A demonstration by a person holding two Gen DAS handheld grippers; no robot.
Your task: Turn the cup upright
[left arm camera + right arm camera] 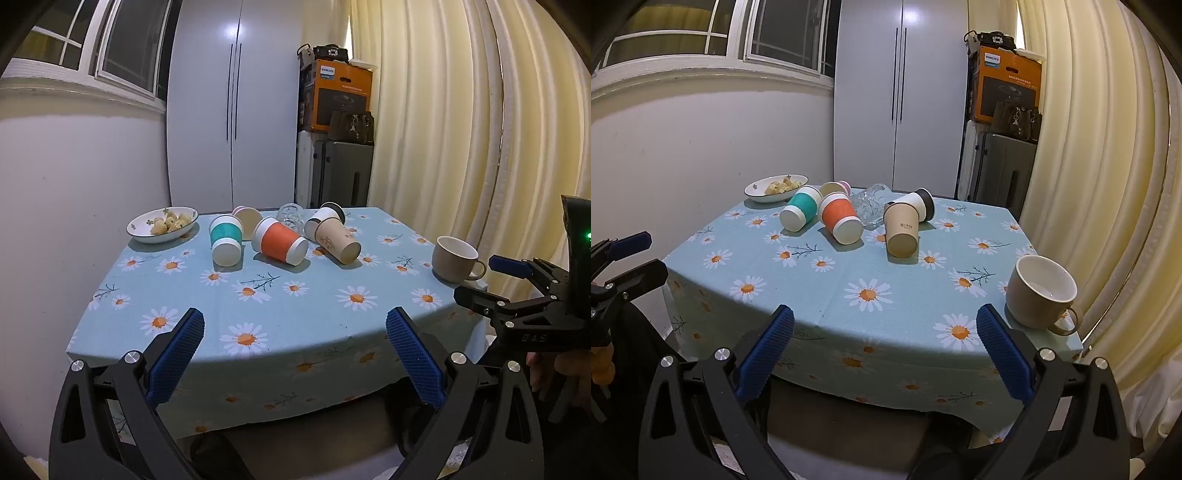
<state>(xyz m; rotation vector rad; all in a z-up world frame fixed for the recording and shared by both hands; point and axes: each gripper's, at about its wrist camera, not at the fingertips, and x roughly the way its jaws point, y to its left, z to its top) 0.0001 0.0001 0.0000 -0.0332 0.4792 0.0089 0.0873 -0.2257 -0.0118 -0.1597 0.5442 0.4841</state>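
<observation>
Several cups lie on their sides at the far part of the table: a teal-sleeved cup (224, 240) (799, 208), an orange-sleeved cup (279, 241) (839, 218), a tan paper cup (338, 240) (902, 229), a black-and-white cup (327, 215) (918, 202), a pink cup (246, 216) and a clear glass (290, 215) (870, 205). A beige mug (455, 258) (1039, 291) stands upright at the right front corner. My left gripper (295, 334) is open and empty before the table's front edge. My right gripper (885, 330) is open and empty, its right finger near the mug.
A white bowl of snacks (162, 224) (775, 187) sits at the far left. The table wears a blue daisy cloth (295, 306) (820, 280). A wall is on the left, curtains on the right, a cabinet and stacked boxes behind.
</observation>
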